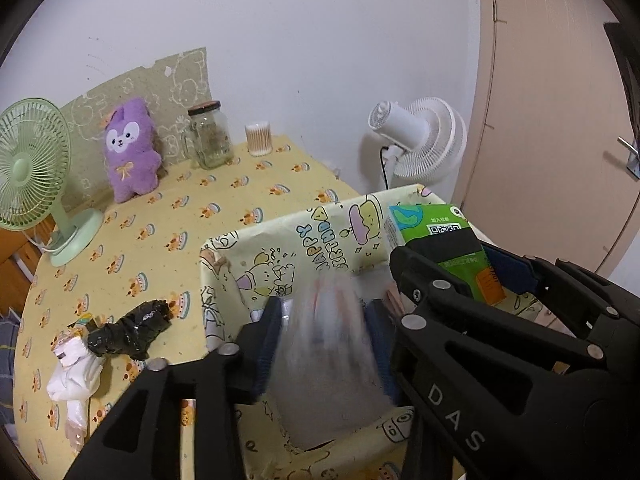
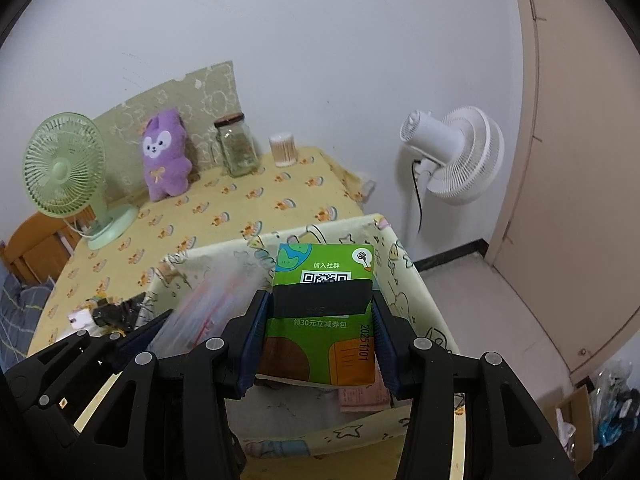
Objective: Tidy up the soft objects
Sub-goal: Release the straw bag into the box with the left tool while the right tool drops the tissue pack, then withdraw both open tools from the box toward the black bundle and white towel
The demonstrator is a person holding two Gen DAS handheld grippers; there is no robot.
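A yellow cartoon-print storage box (image 1: pixel 224 276) (image 2: pixel 404 280) stands on the table's near right edge. My left gripper (image 1: pixel 326 320) is over the box with a blurred clear plastic pack (image 1: pixel 328 344) between its fingers; the pack is motion-blurred. My right gripper (image 2: pixel 320 316) is shut on a green tissue pack (image 2: pixel 324 344) (image 1: pixel 440 236) and holds it over the box's right side. A black plastic bag roll (image 1: pixel 128 332) and a white bag roll (image 1: pixel 74 372) lie on the table left of the box. A purple plush toy (image 1: pixel 130 148) (image 2: pixel 166 154) leans at the back.
A green desk fan (image 1: pixel 32 168) stands at the back left. A glass jar (image 1: pixel 208 136) and a cotton-swab tub (image 1: pixel 259 138) stand at the back. A white floor fan (image 2: pixel 452 152) and a door (image 2: pixel 580 160) are right of the table.
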